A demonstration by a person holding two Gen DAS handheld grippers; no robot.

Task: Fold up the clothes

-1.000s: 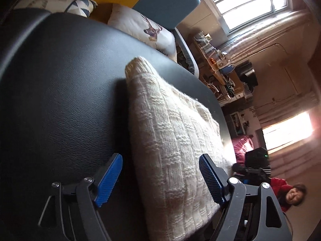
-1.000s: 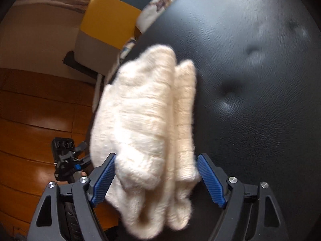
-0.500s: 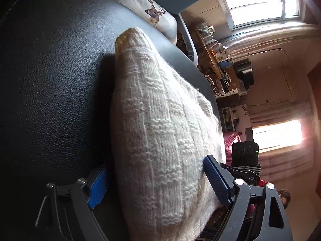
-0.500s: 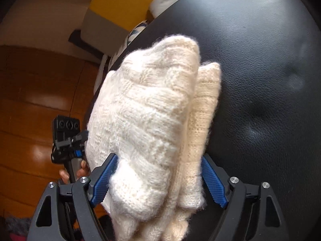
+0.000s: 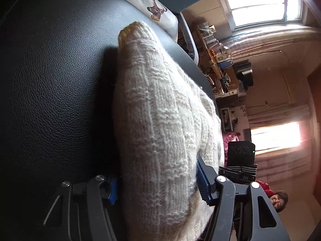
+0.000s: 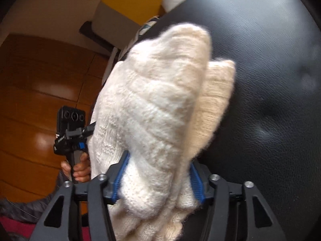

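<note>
Mid-fold, both the left gripper [image 5: 158, 186] and right gripper [image 6: 157, 178] with jaws just closed onto the cream knit sweater [image 5: 160, 124] on the black leather seat [image 5: 50, 80], probably needs lifting both ends evenly next

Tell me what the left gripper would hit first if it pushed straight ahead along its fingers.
The left gripper has just been closing on the cream knit sweater, which already fills the gap between its fingers. Pushing on would likely just bunch more of the sweater; beyond it lies the black leather cushion.

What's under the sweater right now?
The sweater lies on the black leather seat, bare beside it. Anything between knit and seat is covered, so that cannot be seen.
</note>
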